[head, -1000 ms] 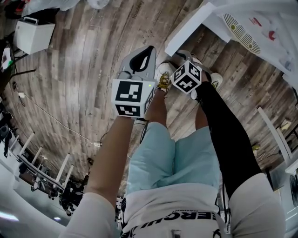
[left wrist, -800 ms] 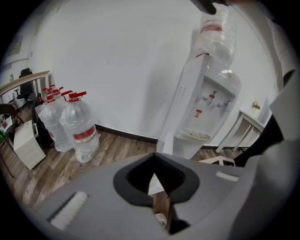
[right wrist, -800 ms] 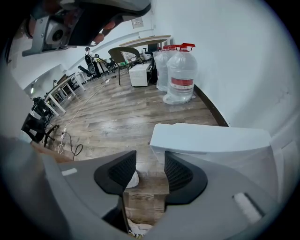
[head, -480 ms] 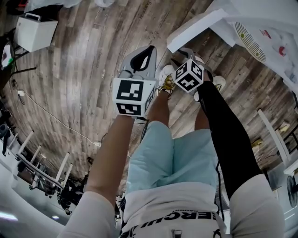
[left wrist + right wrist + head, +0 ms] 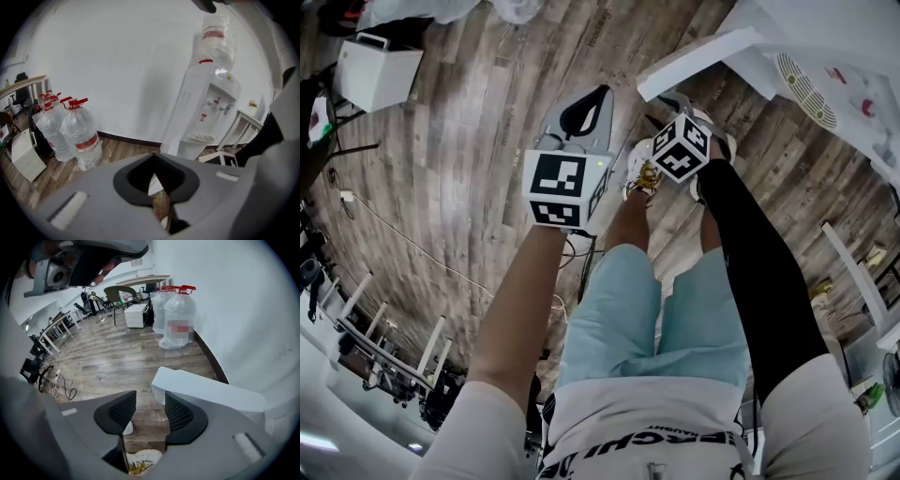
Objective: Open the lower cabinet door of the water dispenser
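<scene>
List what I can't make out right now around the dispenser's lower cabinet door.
- Inside the water dispenser: no view shows it. In the left gripper view the left gripper covers its base.
- Lower edge of the cabinet door: in the right gripper view it runs behind the right gripper.
- Label of the water bottle: blurred there.

An office-like workroom: desks (image 5: 143,279), chairs (image 5: 117,293), spare water jugs (image 5: 179,319), a water dispenser (image 5: 201,112), plank floor (image 5: 108,357).

The tall white water dispenser (image 5: 199,110) stands upright, right of centre in the left gripper view. Its white lower cabinet door (image 5: 206,391) apparently stands swung open, centre-right.
</scene>
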The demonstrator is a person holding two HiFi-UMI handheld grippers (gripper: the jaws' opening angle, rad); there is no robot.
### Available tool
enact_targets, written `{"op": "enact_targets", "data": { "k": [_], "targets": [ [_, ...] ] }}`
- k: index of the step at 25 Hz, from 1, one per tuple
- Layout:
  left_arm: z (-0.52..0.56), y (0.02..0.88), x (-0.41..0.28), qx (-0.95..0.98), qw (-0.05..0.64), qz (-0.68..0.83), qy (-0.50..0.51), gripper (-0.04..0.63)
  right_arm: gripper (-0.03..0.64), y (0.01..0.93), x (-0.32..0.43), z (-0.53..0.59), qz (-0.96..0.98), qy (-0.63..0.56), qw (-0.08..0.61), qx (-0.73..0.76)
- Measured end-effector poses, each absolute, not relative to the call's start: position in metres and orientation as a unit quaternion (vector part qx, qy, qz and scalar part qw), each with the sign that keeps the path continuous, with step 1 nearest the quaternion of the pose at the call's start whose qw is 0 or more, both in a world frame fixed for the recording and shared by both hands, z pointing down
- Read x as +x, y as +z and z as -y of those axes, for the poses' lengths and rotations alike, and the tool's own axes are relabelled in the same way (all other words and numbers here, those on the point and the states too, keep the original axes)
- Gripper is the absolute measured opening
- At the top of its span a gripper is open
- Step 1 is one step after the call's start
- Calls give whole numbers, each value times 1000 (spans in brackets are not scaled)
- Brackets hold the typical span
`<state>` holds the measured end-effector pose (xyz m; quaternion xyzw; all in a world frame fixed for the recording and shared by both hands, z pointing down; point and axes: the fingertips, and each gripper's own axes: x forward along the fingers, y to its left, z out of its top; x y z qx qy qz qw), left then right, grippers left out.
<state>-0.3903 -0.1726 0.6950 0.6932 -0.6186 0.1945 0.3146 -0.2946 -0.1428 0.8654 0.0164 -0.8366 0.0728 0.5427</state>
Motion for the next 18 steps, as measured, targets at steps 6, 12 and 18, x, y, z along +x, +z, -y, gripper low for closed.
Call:
{"op": "enact_targets", "data": {
  "k": [6,12,18],
  "targets": [
    [178,691,-395,681,306,637,191,57,181,864,-309,149,843,72,532,6],
    [182,688,-400,660,313,657,186,57,181,868,-322,156,847,60,528,-16],
    [190,685,-413,641,321,674,181,57,181,868,-333,163,845,48,531,-43]
  ]
}}
